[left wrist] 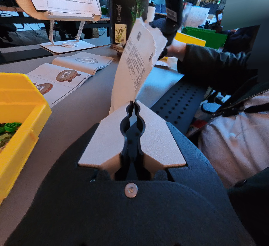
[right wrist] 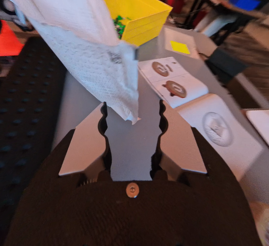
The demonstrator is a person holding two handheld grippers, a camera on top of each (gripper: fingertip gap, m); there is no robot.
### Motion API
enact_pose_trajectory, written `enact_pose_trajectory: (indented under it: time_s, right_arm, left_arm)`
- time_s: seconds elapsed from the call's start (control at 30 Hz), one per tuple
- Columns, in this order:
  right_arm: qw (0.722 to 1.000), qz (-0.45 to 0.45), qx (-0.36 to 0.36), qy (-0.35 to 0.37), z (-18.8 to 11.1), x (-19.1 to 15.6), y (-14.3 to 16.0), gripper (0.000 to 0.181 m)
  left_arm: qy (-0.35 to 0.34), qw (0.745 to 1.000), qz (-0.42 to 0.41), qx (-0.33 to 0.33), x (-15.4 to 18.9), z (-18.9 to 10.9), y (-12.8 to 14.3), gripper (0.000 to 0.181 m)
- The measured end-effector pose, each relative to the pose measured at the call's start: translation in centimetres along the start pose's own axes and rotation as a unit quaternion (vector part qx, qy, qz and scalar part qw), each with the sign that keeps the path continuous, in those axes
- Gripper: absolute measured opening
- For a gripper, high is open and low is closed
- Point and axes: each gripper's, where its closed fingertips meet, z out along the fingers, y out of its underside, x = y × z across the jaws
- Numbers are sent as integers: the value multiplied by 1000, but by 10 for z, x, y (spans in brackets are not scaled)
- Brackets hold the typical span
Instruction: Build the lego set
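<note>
Basically, by view:
L wrist view, left gripper (left wrist: 133,102): jaws pinched on the paper bag (left wrist: 135,64), torn mouth up, prob. so it can be tipped.
Room: yellow bin (left wrist: 21,108) w/ green pieces near; manual (left wrist: 69,73) flat beyond.
R wrist view, right gripper (right wrist: 132,105): wide, holding nothing; bag (right wrist: 87,49) hangs just ahead, bare table (right wrist: 131,151) below.

It looks like a shared workshop or lab. A grey table (left wrist: 90,116) carries a yellow parts bin (left wrist: 21,122), an open instruction booklet (left wrist: 69,76) and a document stand (left wrist: 61,13). Behind it stand other cluttered benches (right wrist: 227,1) with blue bins (right wrist: 244,1).
</note>
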Motion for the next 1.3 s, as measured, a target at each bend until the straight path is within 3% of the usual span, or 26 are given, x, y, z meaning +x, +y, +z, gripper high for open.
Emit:
enact_pose_trajectory:
  time_s: [0.1, 0.27, 0.5, 0.97, 1.17, 1.3]
  right_arm:
    - [997, 4, -15, -72, 11, -9, 2, 67]
    - [990, -21, 25, -134, 10, -32, -5, 18]
    - [989, -77, 74, -100, -7, -46, -9, 2]
    - [984, -67, 62, -151, 0, -64, 1, 5]
    - [989, -61, 46, -127, 3, -51, 10, 7]
    - [991, -59, 37, -113, 5, -44, 15, 9]
  left_arm:
    - [1, 999, 38, -5, 5, -4, -1, 0]
    - [-16, 999, 34, -12, 2, -3, 6, 9]
    - [-56, 994, 94, -24, -5, 4, 10, 6]
    - [-63, 990, 114, -62, -10, 27, 19, 3]
    - [-91, 992, 66, -52, -22, 18, 19, 28]
    - [-88, 991, 72, -69, -19, 13, 24, 26]
